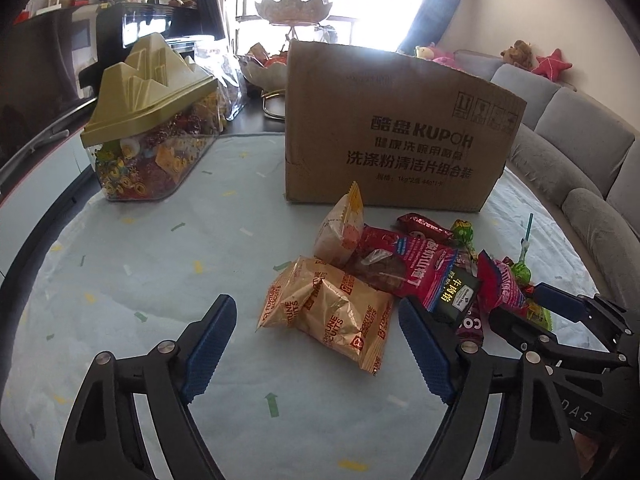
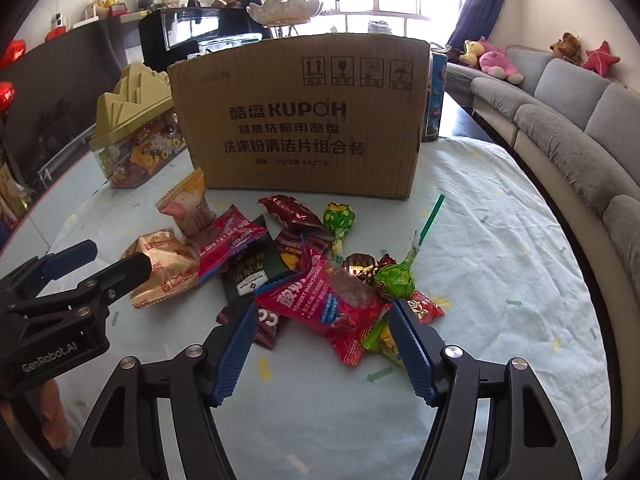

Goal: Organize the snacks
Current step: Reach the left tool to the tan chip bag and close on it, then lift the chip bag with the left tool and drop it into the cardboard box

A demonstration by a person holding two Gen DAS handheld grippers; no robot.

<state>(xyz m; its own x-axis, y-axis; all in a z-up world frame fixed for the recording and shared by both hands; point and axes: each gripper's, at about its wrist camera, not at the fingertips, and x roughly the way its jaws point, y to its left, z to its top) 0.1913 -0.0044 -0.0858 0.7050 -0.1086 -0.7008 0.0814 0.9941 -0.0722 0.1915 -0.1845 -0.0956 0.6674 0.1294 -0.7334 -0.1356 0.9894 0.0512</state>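
Left wrist view. Surface: round table under a pale blue cloth [image 1: 160,272] flecked with small green and yellow marks. Left gripper [image 1: 316,344], at 6 o'clock, spread wide with blue ribbed pads; nothing pressed between them. The gold biscuit packet [image 1: 332,312] lies just ahead of the gap, untouched. Heap of snacks [image 1: 420,264] at 3 to 4 o'clock of centre, wrappers overlapping. Brown cardboard box [image 1: 384,128] stands upright at 12 o'clock, just behind the heap. Clear candy jar [image 1: 152,152] with an olive peaked lid at 10 o'clock, well apart from the heap. Right gripper [image 1: 532,308] enters at 4 o'clock, its tips over the heap's right edge. Room: grey sofa [image 1: 580,152] at 2 o'clock with plush toys; bright window at 12 o'clock.

Right wrist view. Right gripper [image 2: 322,320], at 6 o'clock, part-way spread; a red yoghurt-hawthorn packet [image 2: 328,304] lies between the pads, which do not visibly press it. Green lollipops [image 2: 394,280] just beside it at 1 o'clock. Left gripper [image 2: 108,260] at 9 o'clock, over the gold biscuit packet [image 2: 168,268]. Box [image 2: 300,120] at 12 o'clock; jar [image 2: 136,140] at 10 o'clock; sofa [image 2: 560,120] at 2 o'clock.
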